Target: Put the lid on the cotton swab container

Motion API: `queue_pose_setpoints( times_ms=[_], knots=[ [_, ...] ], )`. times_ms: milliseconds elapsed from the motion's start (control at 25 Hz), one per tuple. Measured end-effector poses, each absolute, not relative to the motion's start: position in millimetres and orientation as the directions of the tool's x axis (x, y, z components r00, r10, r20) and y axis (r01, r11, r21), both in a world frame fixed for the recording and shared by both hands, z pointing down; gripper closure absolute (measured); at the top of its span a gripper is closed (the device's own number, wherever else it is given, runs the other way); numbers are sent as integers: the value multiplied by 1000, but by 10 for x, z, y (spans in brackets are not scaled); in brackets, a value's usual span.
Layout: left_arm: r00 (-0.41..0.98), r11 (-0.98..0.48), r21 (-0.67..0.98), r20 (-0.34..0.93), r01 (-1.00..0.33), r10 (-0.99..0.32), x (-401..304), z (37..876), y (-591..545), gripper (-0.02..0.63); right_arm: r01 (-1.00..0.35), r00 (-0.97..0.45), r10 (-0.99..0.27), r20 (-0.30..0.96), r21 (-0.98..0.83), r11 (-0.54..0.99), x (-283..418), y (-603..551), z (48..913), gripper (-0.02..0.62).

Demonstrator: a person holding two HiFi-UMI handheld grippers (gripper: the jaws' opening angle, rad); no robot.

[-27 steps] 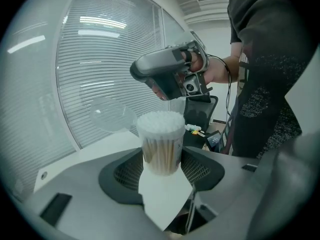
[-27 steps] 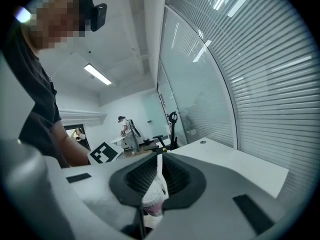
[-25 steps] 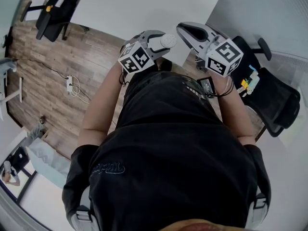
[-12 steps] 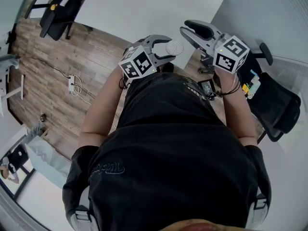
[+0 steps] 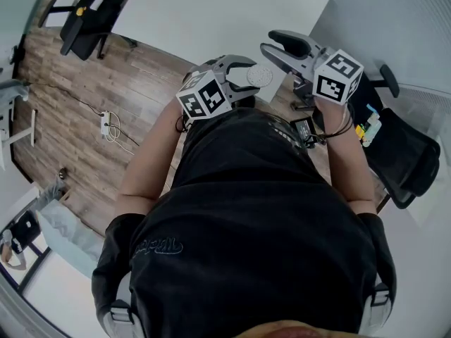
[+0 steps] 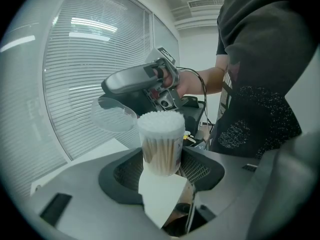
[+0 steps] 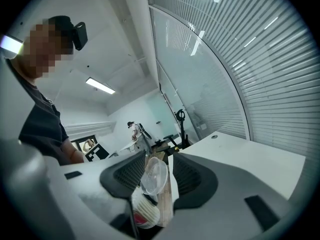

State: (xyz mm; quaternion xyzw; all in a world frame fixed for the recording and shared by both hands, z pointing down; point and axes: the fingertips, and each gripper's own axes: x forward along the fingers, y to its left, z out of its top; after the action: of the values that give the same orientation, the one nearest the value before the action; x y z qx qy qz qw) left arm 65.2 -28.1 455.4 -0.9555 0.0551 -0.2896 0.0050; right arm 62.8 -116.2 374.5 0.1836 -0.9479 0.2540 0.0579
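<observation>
**Left gripper** [image 6: 161, 156]: clamped on the cotton swab container [image 6: 160, 134]. The container is upright, its long axis vertical, with the open mouth and swab heads pointing up.

**Right gripper** [image 7: 159, 156]: jaws have just been opening and now stand wide. The clear lid [image 7: 154, 175] lies tilted between them; whether a pad touches it is unclear.

**Progress:** the lid is just beside the container's rim, not on it. Of 2 steps, the approach looks done; seating remains.

Right hand-held gripper [image 7: 156, 160] wider around lid [image 7: 151, 176]
</observation>
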Motion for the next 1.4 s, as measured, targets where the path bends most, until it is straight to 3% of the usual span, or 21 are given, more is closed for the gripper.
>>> queue_pose_setpoints(
  times_ms=[440,1400],
  knots=[
    [819,-995,-22,566,-93,-89,653,4590,-224,359,-348,-937,-286,201,-477,807,565,-1013,3758,407],
    [802,-978,8,574,-209,-166,537,4633,-531,359,-303,-952,-244,183,-477,825,470,-903,3520,407]
  ],
)
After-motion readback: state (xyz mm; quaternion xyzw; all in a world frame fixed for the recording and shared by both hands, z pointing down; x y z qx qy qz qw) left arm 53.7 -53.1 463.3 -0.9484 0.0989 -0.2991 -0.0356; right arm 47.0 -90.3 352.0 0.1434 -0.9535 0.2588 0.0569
